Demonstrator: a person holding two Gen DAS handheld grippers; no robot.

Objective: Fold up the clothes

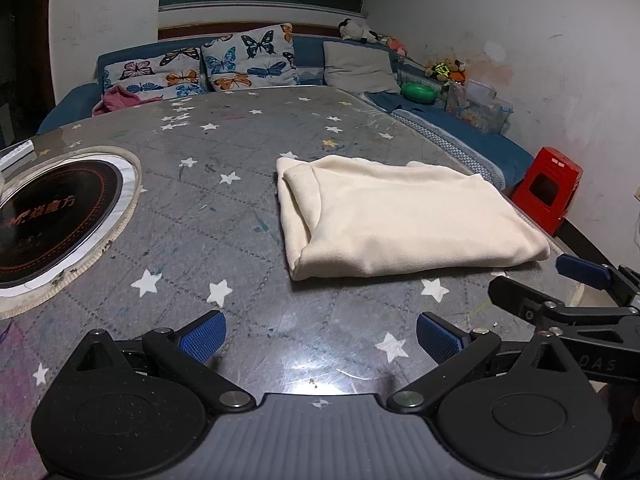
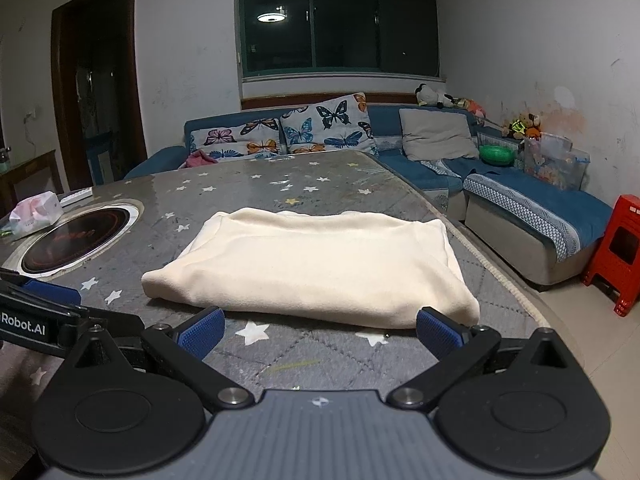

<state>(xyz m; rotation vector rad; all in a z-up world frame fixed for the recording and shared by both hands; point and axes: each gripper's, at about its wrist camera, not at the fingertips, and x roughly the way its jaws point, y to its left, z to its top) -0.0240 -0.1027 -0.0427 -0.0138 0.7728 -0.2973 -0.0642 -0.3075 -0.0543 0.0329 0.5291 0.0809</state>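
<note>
Two spread claws (image 2: 320, 334), folded garment (image 2: 316, 264) just ahead

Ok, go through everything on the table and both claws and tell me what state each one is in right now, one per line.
Cream garment: folded into a flat rectangle, lying on the table, held by nothing.
Left claw: open, empty, short of the garment.
Right claw: open, empty, at the garment's near edge.
Induction hob: set into the table, nothing on it.
Tissue pack: lying beside the hob.
Star-print table cover: spread flat.
</note>
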